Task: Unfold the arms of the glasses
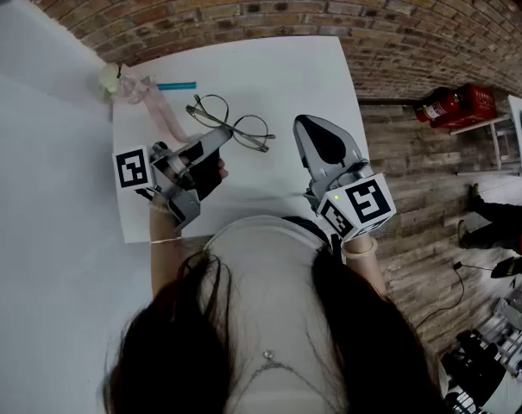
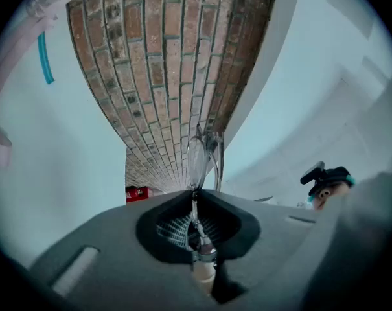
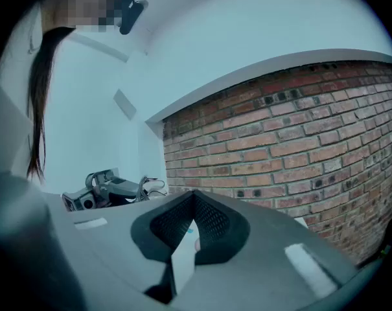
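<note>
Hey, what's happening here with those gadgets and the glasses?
A person at a white table holds a gripper in each hand. The left gripper has its fingers shut on the end of one arm of the wire-framed glasses. The right gripper is shut and empty, held off to the side and not touching the glasses.

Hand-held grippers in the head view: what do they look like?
The left hand-held gripper and the right hand-held gripper both have smooth grey shells, with dark meshed pads inside the jaws. Each carries a white cube printed with black square markers.
</note>
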Demonstrator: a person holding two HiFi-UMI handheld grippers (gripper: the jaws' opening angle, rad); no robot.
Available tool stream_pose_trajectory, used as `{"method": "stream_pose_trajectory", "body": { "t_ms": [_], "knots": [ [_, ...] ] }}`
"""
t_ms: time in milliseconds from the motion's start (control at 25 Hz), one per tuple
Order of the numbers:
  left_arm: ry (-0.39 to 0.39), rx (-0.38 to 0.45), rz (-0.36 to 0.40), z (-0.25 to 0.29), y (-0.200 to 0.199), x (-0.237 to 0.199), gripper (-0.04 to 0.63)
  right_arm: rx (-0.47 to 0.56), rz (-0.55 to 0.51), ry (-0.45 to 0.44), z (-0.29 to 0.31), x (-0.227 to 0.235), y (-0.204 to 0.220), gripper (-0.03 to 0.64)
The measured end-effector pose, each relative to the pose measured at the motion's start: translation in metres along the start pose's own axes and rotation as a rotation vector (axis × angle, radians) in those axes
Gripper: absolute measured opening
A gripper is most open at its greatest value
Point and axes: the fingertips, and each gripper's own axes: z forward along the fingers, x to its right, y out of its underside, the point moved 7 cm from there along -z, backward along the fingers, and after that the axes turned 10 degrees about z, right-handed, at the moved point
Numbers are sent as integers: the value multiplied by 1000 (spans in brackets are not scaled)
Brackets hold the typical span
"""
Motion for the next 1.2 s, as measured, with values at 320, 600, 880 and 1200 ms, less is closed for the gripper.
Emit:
{"method": "stream_pose_trajectory", "body": {
  "t_ms": [320,600,880,1200],
  "knots": [
    [-2,1,9,1,-2,3,21,-2,-8,-25,-2,-3,-2,3],
    [3,-3,9,0,-2,2,21,-10,-21,-76,-2,-7,-1,3],
    [8,-3,5,0,-4,3,21,-19,-18,-140,-3,-12,-1,3],
    [13,-9,6,0,-6,3,21,-38,-26,-201,-1,-18,1,26]
  ]
}}
